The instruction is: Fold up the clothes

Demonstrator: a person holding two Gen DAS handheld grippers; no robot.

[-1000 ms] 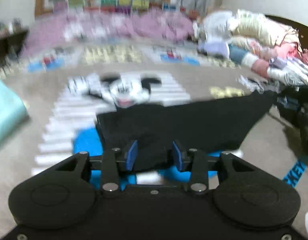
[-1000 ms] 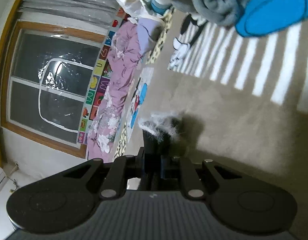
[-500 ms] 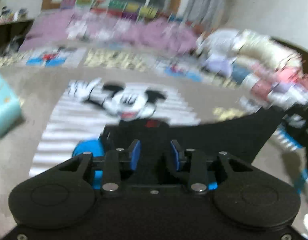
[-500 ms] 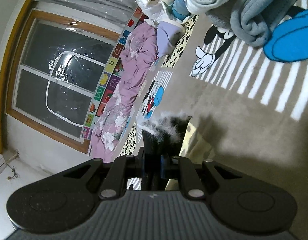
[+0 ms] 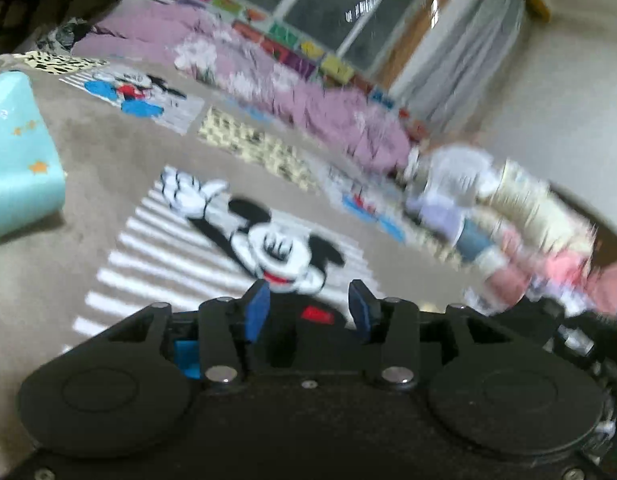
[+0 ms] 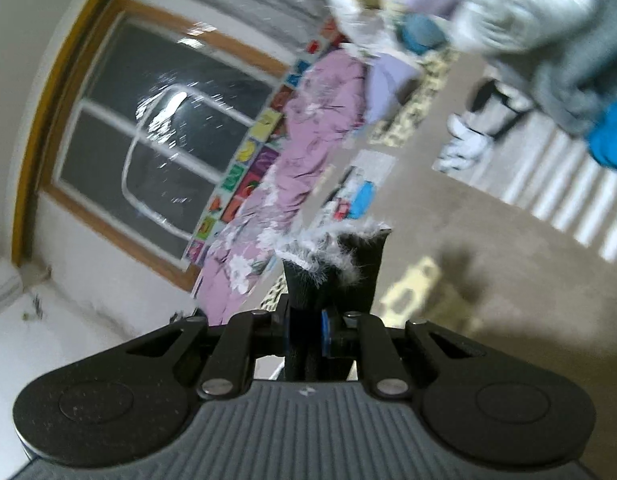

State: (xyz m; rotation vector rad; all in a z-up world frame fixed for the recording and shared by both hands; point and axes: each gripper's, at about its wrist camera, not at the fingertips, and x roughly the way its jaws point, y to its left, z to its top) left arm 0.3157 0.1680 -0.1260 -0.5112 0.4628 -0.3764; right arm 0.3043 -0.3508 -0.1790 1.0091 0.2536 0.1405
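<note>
Right wrist: clothes pile [image 6: 508, 20] beyond black garment [image 6: 336, 272]; window [image 6: 156, 128] left.

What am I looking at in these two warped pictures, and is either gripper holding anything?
Each picture comes from a fisheye camera riding on a hand-held two-finger gripper, looking forward along its fingers. In the left wrist view, the left gripper has blue pads and its jaws are opening; a black garment with a red tag lies just beyond them, apparently ungripped. Below is a beige carpet with a cartoon mouse print. In the right wrist view, the right gripper is shut on a bunched edge of black fabric with white fuzz. A pile of mixed clothes waits behind.
</note>
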